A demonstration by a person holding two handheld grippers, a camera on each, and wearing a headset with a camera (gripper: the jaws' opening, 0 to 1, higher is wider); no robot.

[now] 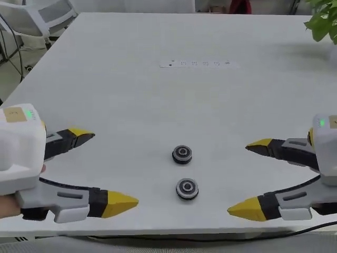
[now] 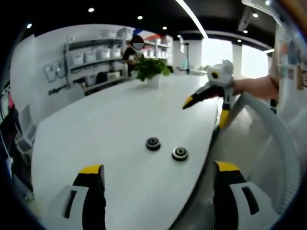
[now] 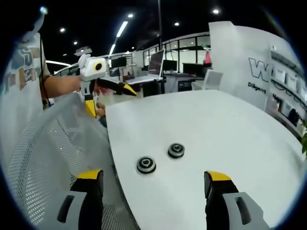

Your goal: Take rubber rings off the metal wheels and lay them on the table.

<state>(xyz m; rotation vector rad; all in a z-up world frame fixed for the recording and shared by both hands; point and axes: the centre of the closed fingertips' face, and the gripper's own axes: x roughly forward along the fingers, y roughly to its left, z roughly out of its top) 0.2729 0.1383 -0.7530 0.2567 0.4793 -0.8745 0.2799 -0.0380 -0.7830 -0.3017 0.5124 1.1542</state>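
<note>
Two small metal wheels with black rubber rings lie flat near the front of the white table (image 1: 158,105): a farther wheel (image 1: 182,154) (image 2: 153,143) (image 3: 176,150) and a nearer wheel (image 1: 187,188) (image 2: 180,153) (image 3: 146,164). My left gripper (image 1: 113,167) (image 2: 158,168) (image 3: 109,99) hovers open to the left of them, with nothing between its yellow-tipped jaws. To their right my right gripper (image 1: 238,179) (image 3: 152,175) (image 2: 204,115) is also open and holds nothing. Both grippers point inward at the wheels and are clear of them.
A flush socket strip (image 1: 195,64) is set into the table's middle, farther back. A leafy plant (image 1: 324,21) (image 2: 151,69) stands at the far right corner. An office chair (image 1: 42,18) is beyond the far left corner. The table's front edge runs just below the grippers.
</note>
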